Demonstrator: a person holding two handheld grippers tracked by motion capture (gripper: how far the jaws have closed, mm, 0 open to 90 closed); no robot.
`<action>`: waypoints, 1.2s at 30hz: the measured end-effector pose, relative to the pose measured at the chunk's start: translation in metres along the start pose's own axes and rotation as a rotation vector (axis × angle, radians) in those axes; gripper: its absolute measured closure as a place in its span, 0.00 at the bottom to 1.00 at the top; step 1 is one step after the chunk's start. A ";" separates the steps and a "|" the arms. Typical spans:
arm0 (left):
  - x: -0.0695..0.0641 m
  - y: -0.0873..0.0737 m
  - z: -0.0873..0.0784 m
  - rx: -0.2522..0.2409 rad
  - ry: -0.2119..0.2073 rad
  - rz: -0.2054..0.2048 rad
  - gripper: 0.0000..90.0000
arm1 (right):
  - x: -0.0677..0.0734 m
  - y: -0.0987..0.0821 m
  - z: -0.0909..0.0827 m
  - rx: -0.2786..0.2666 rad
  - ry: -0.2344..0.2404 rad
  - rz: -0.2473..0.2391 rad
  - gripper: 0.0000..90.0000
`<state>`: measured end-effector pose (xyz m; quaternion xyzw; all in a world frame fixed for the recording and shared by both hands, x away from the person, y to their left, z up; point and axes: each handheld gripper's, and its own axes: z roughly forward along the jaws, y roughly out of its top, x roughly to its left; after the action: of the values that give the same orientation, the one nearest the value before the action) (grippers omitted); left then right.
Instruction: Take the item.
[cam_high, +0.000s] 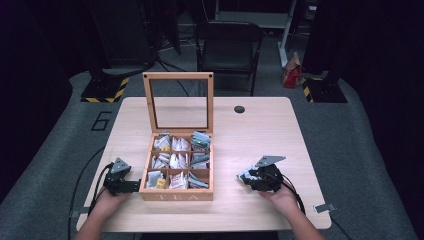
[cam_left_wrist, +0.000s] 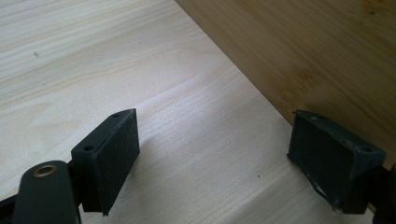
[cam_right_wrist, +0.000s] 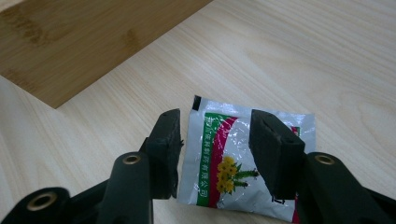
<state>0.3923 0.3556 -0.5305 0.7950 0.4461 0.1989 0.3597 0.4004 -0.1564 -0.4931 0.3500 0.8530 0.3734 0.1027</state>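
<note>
Dark floor and black stands surround a pale wooden table (cam_high: 260, 130), and a black chair (cam_high: 227, 42) stands behind its far edge. All places below are told from the wooden tea box (cam_high: 176, 194) that stands on the table, a little left of the middle.

Left of the box, at its near left corner, a hand (cam_high: 105, 202) holds the left gripper (cam_high: 131, 186) low over the table. In the left gripper view its two black jaws stand wide apart with only bare table between them, so this claw is open and grips nothing. One jaw is just beside the side wall of the box; if it touches the wall I cannot tell.

The box itself has its glass lid (cam_high: 178, 102) standing upright at the far side. Inside there are nine compartments with tea bags (cam_high: 172, 161) in most of them.

Right of the box, well apart from it, the other hand (cam_high: 282, 196) holds the right gripper (cam_high: 246, 177) near the table. A small foil sachet (cam_right_wrist: 224, 154) with yellow flowers and a green and red stripe lies flat on the table under this gripper. Its jaws stand apart over the sachet, one on each side of the stripe, and the pads do not press on it, so this claw is open too
</note>
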 end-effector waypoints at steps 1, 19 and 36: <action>0.000 0.000 0.000 0.000 0.000 0.000 0.18 | 0.001 0.001 -0.001 0.002 0.006 0.003 0.58; 0.000 0.000 0.000 0.000 0.000 -0.001 0.18 | -0.004 0.019 -0.029 -0.066 -0.017 0.012 0.55; 0.000 0.000 0.000 0.000 0.000 -0.001 0.18 | -0.022 0.007 -0.047 -0.096 -0.086 0.090 0.54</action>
<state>0.3922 0.3555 -0.5305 0.7948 0.4465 0.1988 0.3598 0.3995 -0.1942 -0.4573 0.3983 0.8122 0.4030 0.1389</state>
